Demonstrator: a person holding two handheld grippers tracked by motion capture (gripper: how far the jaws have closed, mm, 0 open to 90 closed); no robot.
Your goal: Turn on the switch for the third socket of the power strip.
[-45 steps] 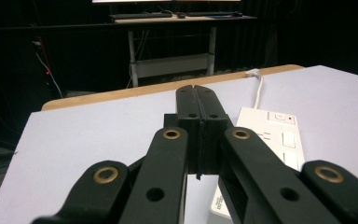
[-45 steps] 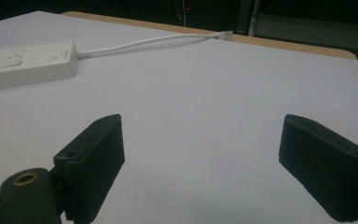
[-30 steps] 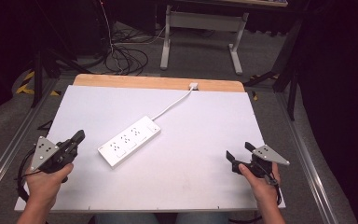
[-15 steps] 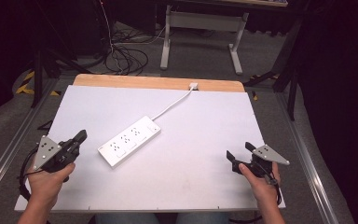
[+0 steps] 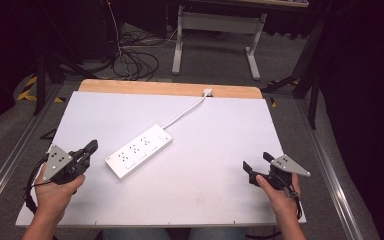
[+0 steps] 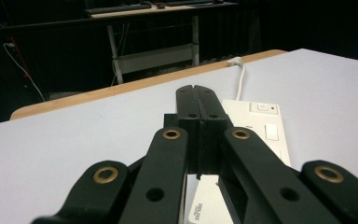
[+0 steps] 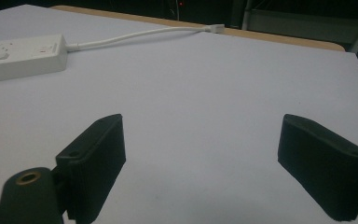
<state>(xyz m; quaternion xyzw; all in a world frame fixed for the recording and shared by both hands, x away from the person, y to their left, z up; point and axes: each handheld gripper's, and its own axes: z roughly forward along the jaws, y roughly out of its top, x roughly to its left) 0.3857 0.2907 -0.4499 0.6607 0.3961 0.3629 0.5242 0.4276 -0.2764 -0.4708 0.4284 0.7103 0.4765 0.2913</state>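
A white power strip [image 5: 139, 151] lies at an angle on the white table top [image 5: 215, 135], its white cord [image 5: 185, 111] running to the far edge. My left gripper [image 5: 91, 147] rests at the table's left front, a hand holding it, jaws pressed together with nothing between them; its tips point at the near end of the strip [image 6: 261, 128], a short way off. My right gripper [image 5: 256, 167] sits at the right front with its jaws spread wide over bare table. From that gripper's view the strip [image 7: 21, 57] lies far off at the upper left, with the cord [image 7: 140, 35] beyond.
A wooden strip [image 5: 170, 89] borders the table's far edge. Beyond it stand a metal desk frame [image 5: 215, 35] and loose black cables [image 5: 135, 62] on the floor. Metal rails [image 5: 10, 150] run along both sides of the table.
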